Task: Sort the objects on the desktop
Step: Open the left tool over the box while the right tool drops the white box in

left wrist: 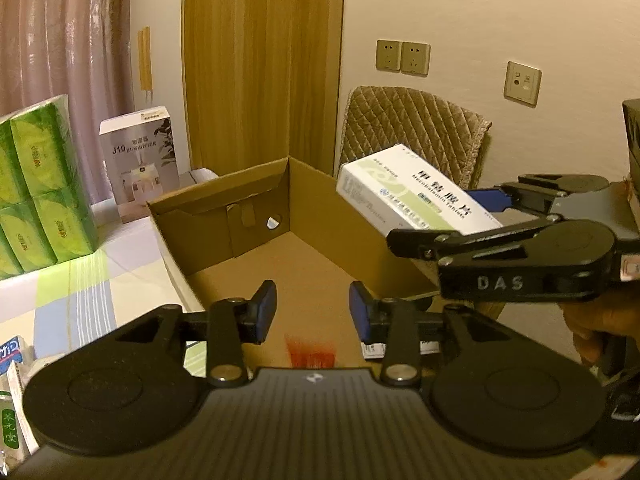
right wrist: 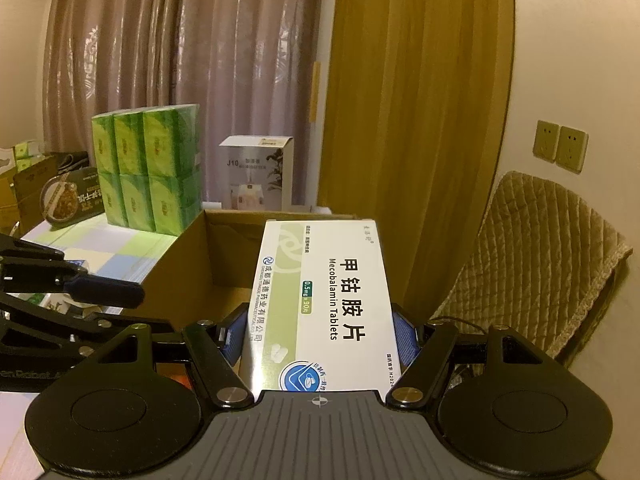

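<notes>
My right gripper (right wrist: 320, 330) is shut on a white and green Mecobalamin tablet box (right wrist: 320, 300) and holds it in the air over the right wall of an open cardboard box (right wrist: 192, 264). In the left wrist view the tablet box (left wrist: 412, 192) hangs above the cardboard box's right wall (left wrist: 340, 216), with the right gripper (left wrist: 452, 220) coming in from the right. My left gripper (left wrist: 312, 308) is open and empty, low over the near end of the cardboard box floor (left wrist: 280, 264).
A stack of green tissue packs (left wrist: 36, 184) and a humidifier carton (left wrist: 140, 160) stand on the checked tablecloth (left wrist: 80, 288) to the left. Small medicine packs (left wrist: 12, 400) lie at the lower left. A padded chair (left wrist: 412, 132) stands behind the cardboard box.
</notes>
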A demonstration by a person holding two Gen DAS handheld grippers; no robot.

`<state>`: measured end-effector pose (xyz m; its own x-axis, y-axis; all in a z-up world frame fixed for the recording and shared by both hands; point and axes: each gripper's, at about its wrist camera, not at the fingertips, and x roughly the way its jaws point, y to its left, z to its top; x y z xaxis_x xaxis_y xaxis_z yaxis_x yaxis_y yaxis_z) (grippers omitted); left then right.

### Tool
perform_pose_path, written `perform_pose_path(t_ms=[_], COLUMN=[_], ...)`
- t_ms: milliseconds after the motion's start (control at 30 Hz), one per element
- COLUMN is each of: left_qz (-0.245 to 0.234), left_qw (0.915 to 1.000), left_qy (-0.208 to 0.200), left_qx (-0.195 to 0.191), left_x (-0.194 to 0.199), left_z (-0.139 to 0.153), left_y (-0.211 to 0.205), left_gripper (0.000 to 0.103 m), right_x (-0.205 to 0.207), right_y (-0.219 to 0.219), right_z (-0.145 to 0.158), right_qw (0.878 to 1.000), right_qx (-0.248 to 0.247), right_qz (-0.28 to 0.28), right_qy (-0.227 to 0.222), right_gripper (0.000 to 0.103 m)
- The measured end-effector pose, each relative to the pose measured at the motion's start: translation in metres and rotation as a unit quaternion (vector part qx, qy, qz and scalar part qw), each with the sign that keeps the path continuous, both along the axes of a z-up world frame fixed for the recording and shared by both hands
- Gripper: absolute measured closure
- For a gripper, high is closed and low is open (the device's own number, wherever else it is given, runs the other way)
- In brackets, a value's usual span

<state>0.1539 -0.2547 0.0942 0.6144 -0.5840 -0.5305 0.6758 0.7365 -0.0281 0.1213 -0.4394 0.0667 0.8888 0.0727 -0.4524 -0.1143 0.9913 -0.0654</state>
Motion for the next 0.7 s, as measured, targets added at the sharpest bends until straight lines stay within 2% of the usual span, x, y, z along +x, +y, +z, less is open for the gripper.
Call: perform_pose_path(t_ms=[700], left_qz=[0.024], left_qw=[0.9997], left_qy=[0.006], left_qx=[0.006], left_x=[-0.016], left_z=[-0.005], left_y=[0.037], left_gripper=[0.069], right_x=[0.018], right_y=[0.028], right_z=[-0.007], right_qw=[1.0], right_qx=[0.006], right_qz=[0.022], right_qy=[0.019], right_gripper=[0.035])
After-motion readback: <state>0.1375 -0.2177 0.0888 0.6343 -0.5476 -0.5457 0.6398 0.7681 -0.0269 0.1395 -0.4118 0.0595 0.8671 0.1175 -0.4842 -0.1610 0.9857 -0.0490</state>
